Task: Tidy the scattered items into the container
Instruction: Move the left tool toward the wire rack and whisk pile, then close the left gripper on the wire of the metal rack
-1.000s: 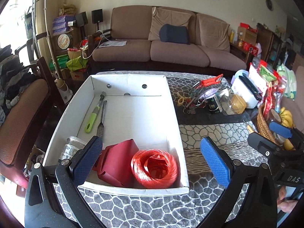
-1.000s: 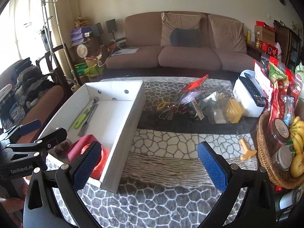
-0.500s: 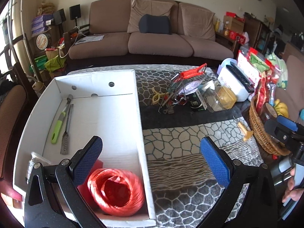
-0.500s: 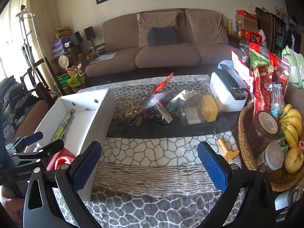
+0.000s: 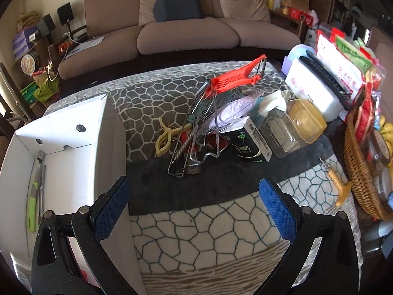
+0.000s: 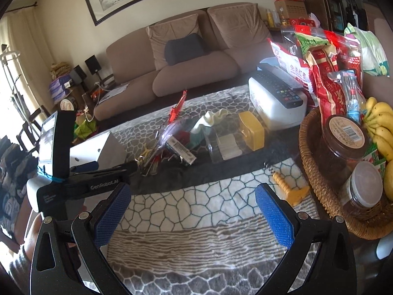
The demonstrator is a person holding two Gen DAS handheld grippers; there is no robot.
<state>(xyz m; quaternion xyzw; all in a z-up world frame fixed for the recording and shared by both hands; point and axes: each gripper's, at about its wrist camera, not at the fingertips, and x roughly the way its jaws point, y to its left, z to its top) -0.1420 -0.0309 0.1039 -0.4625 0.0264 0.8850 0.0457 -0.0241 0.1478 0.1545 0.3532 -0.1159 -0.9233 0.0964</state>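
Our left gripper (image 5: 194, 211) has a matte black speckled frame, two arms splaying toward 10 and 2 o'clock. Each arm ends in a blue pad (image 5: 111, 207) with a fine knurled texture, and round silver screws (image 5: 83, 209) sit at the joints.

Our right gripper (image 6: 191, 211) is built the same: black frame, blue textured pads (image 6: 275, 215), silver screws (image 6: 301, 215).

In the right wrist view, at 9 o'clock, the left gripper's body shows from the side, black with white "GenRobot.AI" lettering (image 6: 104, 186). A black-edged flat panel (image 6: 55, 142) is strapped on with a blue band (image 6: 52, 177), above a white housing.
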